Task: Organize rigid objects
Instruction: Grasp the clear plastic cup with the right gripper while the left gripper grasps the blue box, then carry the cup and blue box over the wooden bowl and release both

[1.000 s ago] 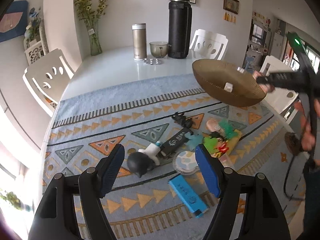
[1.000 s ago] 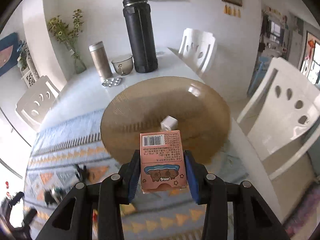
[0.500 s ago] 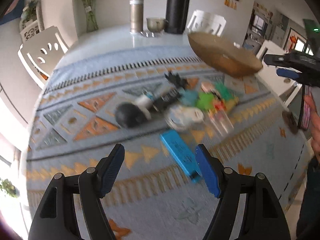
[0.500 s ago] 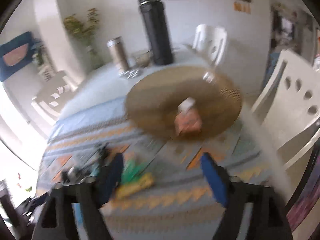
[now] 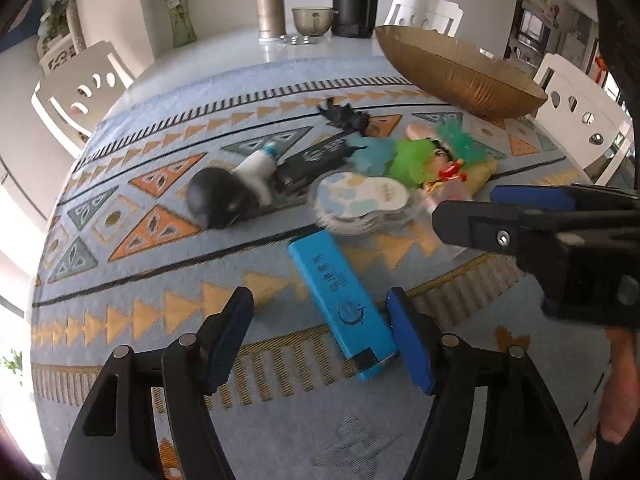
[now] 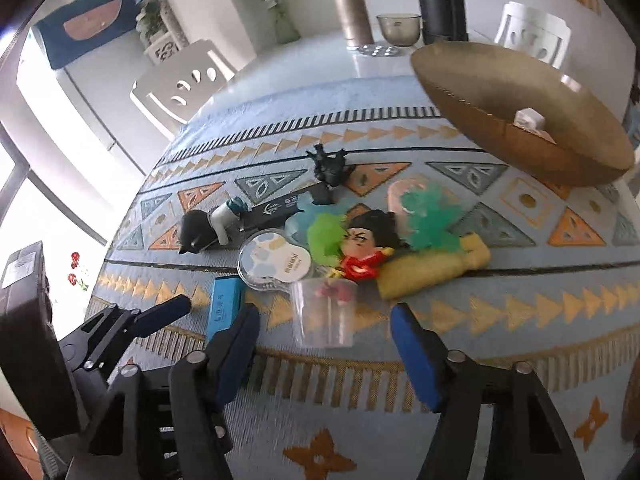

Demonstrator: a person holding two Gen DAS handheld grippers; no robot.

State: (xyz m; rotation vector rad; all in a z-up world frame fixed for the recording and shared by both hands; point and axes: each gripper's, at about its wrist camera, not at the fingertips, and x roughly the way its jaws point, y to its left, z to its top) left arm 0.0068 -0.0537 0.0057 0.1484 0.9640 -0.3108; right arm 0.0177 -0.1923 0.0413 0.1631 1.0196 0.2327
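Blue box [image 5: 344, 300] between left fingers [image 5: 410, 344]

My table [image 5: 240, 46] carries a patterned cloth [image 5: 160, 272]; toys [image 6: 360, 248] mid-cloth, bowl [image 5: 460, 68] by its right edge.

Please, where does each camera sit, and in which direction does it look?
Left wrist: on the left gripper, looking down at the blue box; its fingers, the right gripper and a hand show.
Right wrist: on the right gripper, looking down at the clear cup; its fingers and the left gripper show.
Shared: patterned cloth, toy pile, golden bowl.
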